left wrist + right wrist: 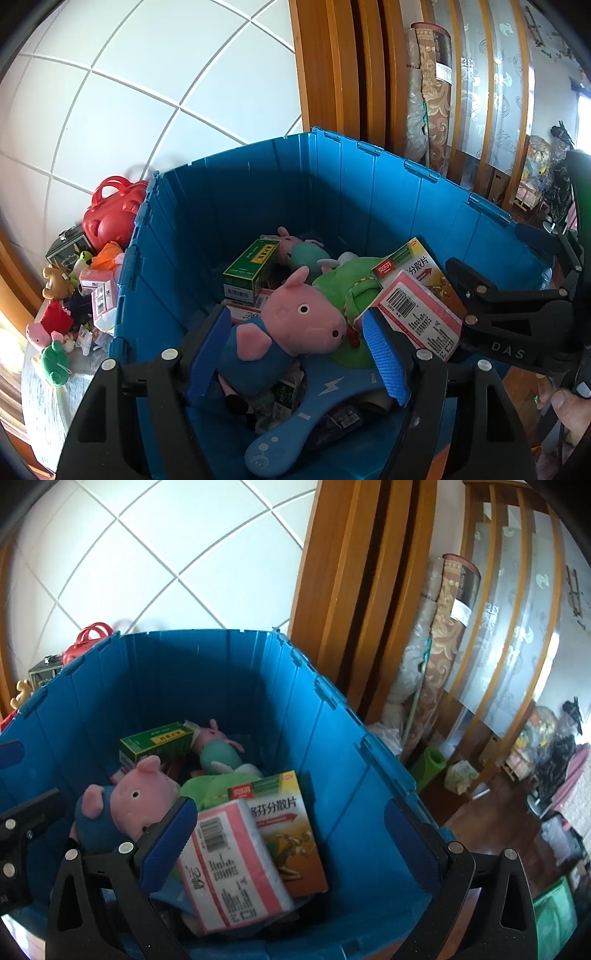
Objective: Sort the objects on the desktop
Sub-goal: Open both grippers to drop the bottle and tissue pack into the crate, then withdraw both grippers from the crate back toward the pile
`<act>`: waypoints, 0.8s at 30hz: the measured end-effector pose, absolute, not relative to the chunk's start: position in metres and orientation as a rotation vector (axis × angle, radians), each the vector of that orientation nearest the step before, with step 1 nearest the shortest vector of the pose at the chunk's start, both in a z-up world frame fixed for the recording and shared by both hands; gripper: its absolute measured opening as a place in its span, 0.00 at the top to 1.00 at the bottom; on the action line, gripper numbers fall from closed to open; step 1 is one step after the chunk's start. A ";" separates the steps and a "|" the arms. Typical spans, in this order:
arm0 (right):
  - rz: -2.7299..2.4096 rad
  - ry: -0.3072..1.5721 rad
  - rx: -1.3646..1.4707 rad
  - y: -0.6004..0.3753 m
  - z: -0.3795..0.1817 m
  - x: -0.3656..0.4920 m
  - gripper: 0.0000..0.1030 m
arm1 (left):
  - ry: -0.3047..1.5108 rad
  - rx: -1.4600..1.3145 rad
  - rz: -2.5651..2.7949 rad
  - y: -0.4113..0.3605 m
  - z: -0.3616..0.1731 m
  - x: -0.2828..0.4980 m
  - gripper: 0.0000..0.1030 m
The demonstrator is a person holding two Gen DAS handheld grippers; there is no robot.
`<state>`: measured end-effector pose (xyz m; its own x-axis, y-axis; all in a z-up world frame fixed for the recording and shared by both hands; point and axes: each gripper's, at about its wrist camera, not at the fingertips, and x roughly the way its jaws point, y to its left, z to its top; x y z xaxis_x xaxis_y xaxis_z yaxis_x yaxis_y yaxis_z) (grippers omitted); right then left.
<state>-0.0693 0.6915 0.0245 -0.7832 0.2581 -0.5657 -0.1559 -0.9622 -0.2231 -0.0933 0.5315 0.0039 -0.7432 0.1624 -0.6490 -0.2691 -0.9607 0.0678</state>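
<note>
Desktop objects are mostly gathered already in the blue folding crate (258, 206), which stands just beside the table (48, 402). On top of the pile lies a pig plush in a blue shirt (280, 332), partly over a green plush (336, 291). Toward the crate's far wall sit a green medicine box (251, 269) and a second, smaller pig plush in a teal dress (303, 251); toward its right wall a pink-and-white barcoded box (229, 864) leans on an orange-and-green medicine box (291, 834), and a blue handheld gadget with a lightning mark (314, 413) lies at the near edge. The left gripper (295, 354) hovers over the blue-shirted pig with its jaws parted; the blue pads flank the toy without pressing it, so it looks released rather than held. The right gripper (288, 845) stands wide open above the two boxes, grasping nothing. Left to do, judging from the table's far end: a red toy case (110, 214), a dark box behind it, small pink cartons (101, 295), a brown plush (55, 282), a small pink pig, a green plush (55, 363) and other bits wait outside the crate, so the sorting looks well advanced but not finished.
</note>
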 end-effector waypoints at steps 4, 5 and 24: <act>2.767 -0.224 -0.947 0.690 0.022 -0.067 0.00 | 0.229 -0.967 2.732 0.526 0.006 -0.090 0.29; 2.772 -0.216 -0.953 0.689 0.022 -0.066 0.00 | 0.224 -0.960 2.736 0.525 0.007 -0.089 0.29; 2.921 -0.247 -0.854 0.598 0.057 -0.057 0.00 | 0.072 -0.727 2.931 0.412 0.042 -0.069 0.28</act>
<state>-0.0574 0.5982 0.0568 -0.8401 0.1298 -0.5268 -0.0395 -0.9830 -0.1792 -0.0694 0.4117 0.0422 -0.8772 0.1057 -0.4683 -0.1286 -0.9915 0.0171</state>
